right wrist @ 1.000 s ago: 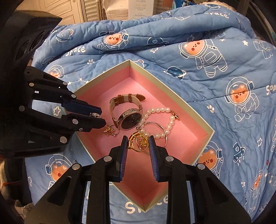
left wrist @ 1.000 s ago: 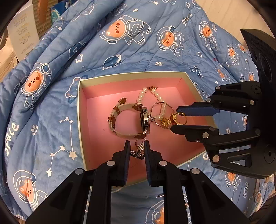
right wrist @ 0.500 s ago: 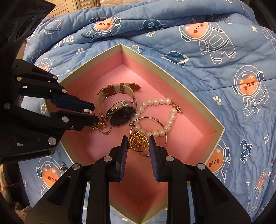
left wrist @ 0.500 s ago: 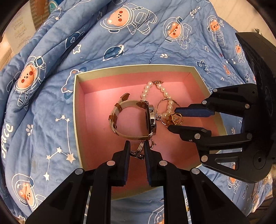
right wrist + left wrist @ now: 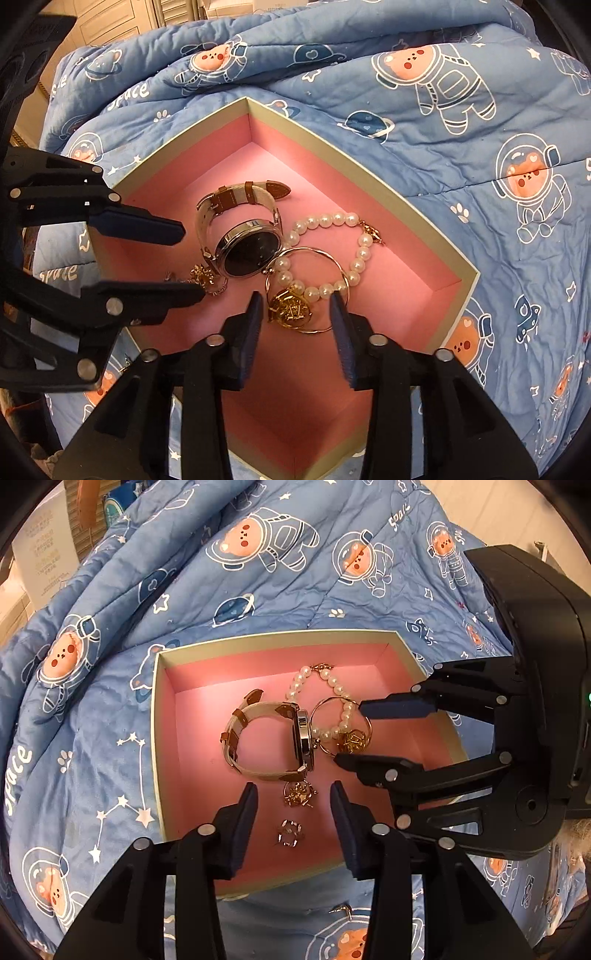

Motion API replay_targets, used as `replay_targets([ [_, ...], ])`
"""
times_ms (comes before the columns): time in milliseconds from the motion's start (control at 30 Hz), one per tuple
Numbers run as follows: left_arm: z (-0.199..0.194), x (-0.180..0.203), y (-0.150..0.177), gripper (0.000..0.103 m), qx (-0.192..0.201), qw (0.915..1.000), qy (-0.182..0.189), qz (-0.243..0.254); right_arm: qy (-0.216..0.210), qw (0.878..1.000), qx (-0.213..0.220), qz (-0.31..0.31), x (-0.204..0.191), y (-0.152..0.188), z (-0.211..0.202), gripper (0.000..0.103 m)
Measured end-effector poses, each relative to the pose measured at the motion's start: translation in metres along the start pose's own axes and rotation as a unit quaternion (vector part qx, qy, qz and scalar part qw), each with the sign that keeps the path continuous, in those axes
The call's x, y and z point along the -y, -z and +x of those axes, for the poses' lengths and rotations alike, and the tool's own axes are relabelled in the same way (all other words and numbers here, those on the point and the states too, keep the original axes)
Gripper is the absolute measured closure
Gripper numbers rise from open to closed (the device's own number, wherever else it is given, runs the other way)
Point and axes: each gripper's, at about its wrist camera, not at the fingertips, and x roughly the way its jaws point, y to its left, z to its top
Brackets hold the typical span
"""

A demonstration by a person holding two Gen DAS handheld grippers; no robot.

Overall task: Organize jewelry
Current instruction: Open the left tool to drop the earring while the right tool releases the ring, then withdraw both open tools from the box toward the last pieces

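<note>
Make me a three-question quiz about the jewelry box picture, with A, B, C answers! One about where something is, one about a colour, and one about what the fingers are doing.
1. Where is the watch?
A. On the quilt
B. Inside the box
C. Held in the air

2. What colour is the inside of the box?
A. Pink
B. Green
C. Black

3. What is between the right gripper's fingers?
A. The watch, squeezed tight
B. Nothing
C. The gold hoop earring, not squeezed

Answers:
1. B, it lies on the box floor beside the pearl bracelet.
2. A, floor and walls are pink, on a blue quilt.
3. C, the fingers are opening and stand apart from the earring.
</note>
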Motion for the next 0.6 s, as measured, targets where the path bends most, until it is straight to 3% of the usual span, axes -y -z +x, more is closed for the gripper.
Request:
replay_targets([
  [233,-0.044,0.004,0.021,0.039,0.066,0.9977,-0.004,-0.009,0.024,0.998,0.062,-0.006,-0.008,0.014,-0.038,0.047],
  [300,-0.059,0.004,0.034,0.027,0.094,0.9954,-0.013,-0.013,0.026,0.996,0.090,-0.003,-0.014,0.025,-0.053,0.047],
  [367,-0.069,0.003,0.049,0.022,0.120,0.9923,-0.026,-0.021,0.024,0.993,0.115,0.005,-0.020,0.038,-0.068,0.047],
  [600,-0.073,-0.006,0.107,0.021,0.146,0.9860,-0.027,-0.076,0.003,0.987,0.158,0.011,-0.065,0.089,-0.092,0.047],
])
